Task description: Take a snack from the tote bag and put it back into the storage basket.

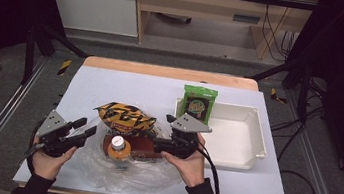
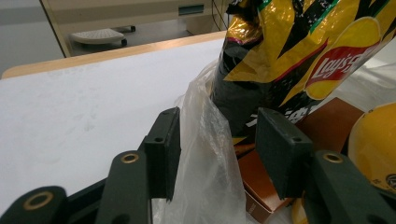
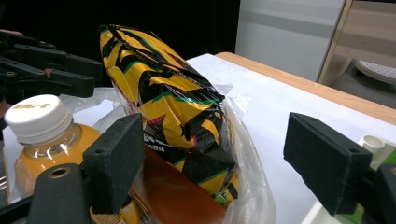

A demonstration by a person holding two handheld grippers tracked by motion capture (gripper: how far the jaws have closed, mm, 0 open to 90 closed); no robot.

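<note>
My left gripper (image 1: pixel 86 130) at bag (image 2: pixel 205 154) left edge: jaws half open, clear film between, not pinched. Close on film only, keep mouth wide. Chips (image 1: pixel 124 117), yellow-black, glossy, stand in bag behind bottle (image 1: pixel 118 146), box (image 3: pixel 177 196). My right gripper (image 1: pixel 156 142) at bag right: jaws wide, empty.

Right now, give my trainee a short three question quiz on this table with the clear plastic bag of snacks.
1. True or false: the white plastic tray holds the orange juice bottle.
2. What lies between the left gripper jaws?
A. clear plastic bag
B. green packet
3. Fill in: the yellow and black crisp bag leans on a ____ box.

Key: 1 false; 2 A; 3 brown.
</note>
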